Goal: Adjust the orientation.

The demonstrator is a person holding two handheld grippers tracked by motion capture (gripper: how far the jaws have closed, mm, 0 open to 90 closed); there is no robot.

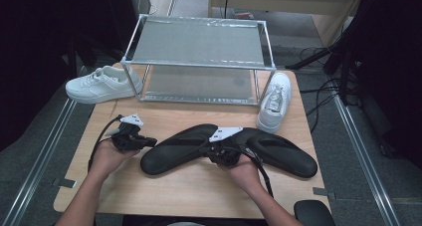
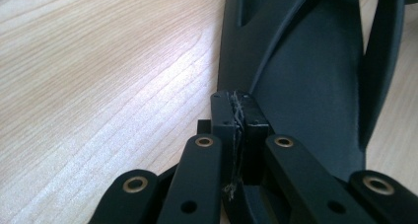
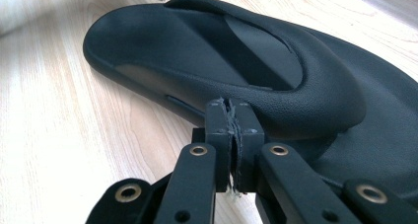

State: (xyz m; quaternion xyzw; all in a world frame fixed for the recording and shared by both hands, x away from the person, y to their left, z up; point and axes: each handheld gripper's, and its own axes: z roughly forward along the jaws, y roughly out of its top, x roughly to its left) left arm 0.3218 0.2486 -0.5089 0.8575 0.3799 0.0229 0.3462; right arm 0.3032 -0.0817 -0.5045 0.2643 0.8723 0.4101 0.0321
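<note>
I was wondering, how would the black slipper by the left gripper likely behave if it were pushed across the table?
The left black slipper lies flat on its broad sole, so it should slide, not roll or tip. It looks like moulded foam or rubber, probably light. The matte sole may drag on the wooden table, so an off-centre push could spin it.

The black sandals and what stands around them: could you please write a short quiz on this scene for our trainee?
1. True or false: the left white sneaker stands on the rack.
2. The black sandals lie: A on the table; B on the rack; C on the floor.
3. How do the left tongs and the right tongs stand?
Key: 1 false, it stands beside the rack; 2 A; 3 both shut.
</note>
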